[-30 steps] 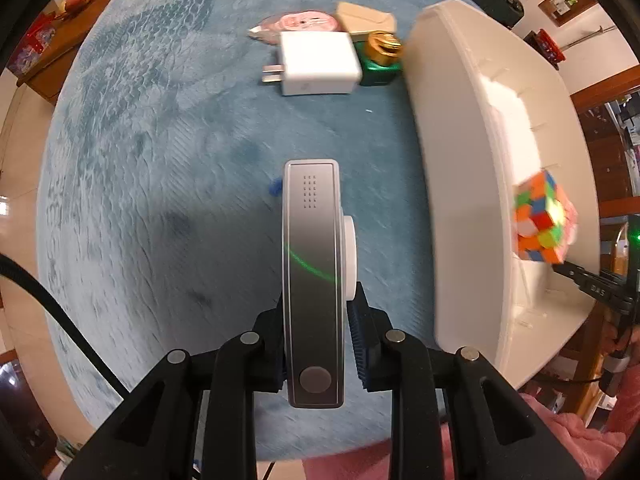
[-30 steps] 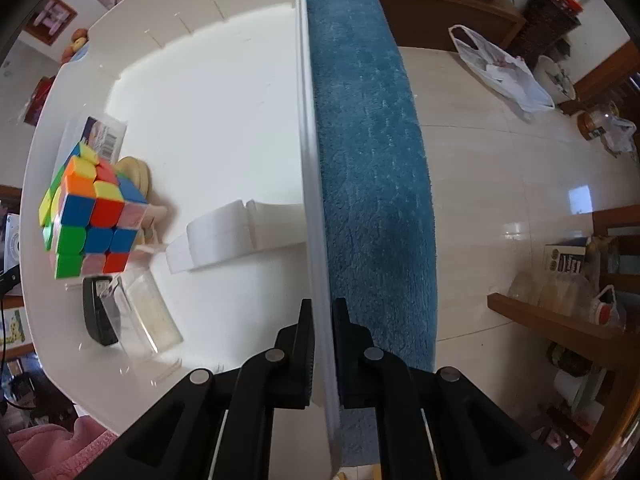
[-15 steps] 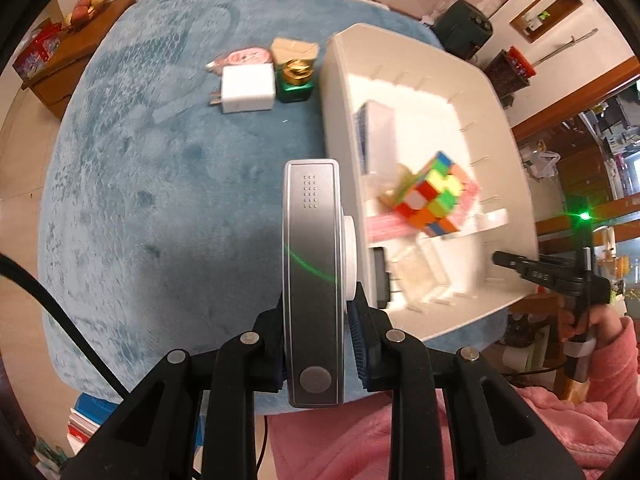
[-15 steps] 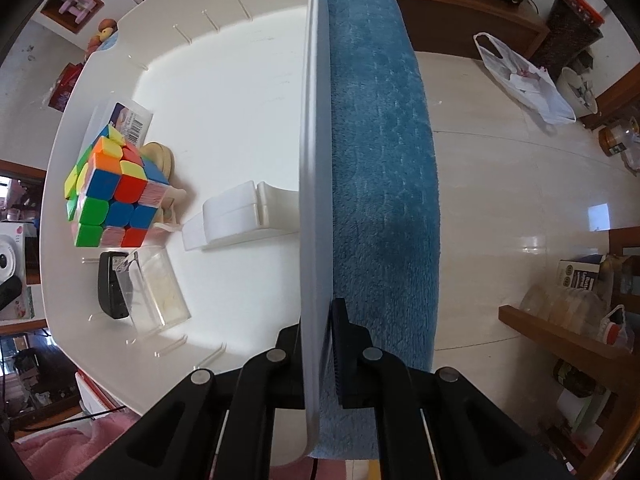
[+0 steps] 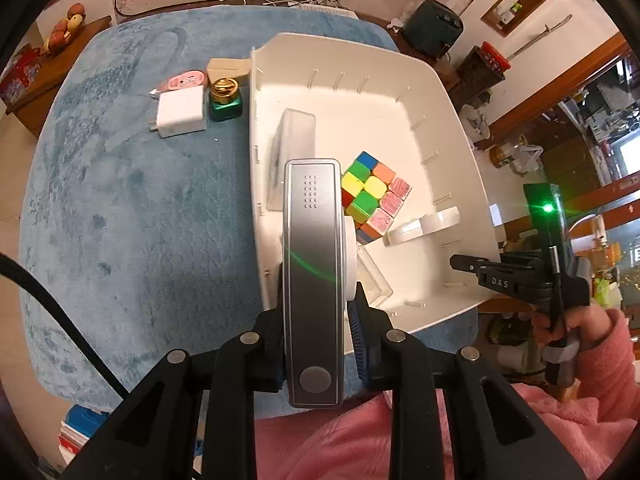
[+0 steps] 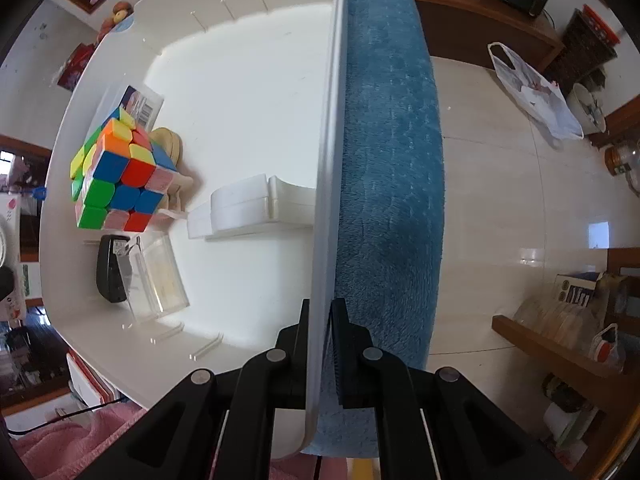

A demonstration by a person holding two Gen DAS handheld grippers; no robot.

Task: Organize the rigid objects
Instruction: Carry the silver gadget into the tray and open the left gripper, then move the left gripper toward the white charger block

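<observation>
occluded: cube (image 5: 374,196) partly behind silver device (image 5: 314,280) | label (image 6: 140,106): unreadable

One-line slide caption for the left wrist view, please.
Left tongs hold a grey metal slab-shaped device above a white plastic bin containing a multicoloured puzzle cube.

Plush blue table cover (image 5: 132,216), faintly mottled. Smooth white plastic bin (image 5: 460,168). Puzzle cube (image 6: 120,176) tiled orange, blue, red, green, yellow and pink. Brushed silver-grey rectangular device (image 5: 314,272) bearing a dotted grille. White square charger (image 5: 180,113); green jar with gold lid (image 5: 225,98).
</observation>
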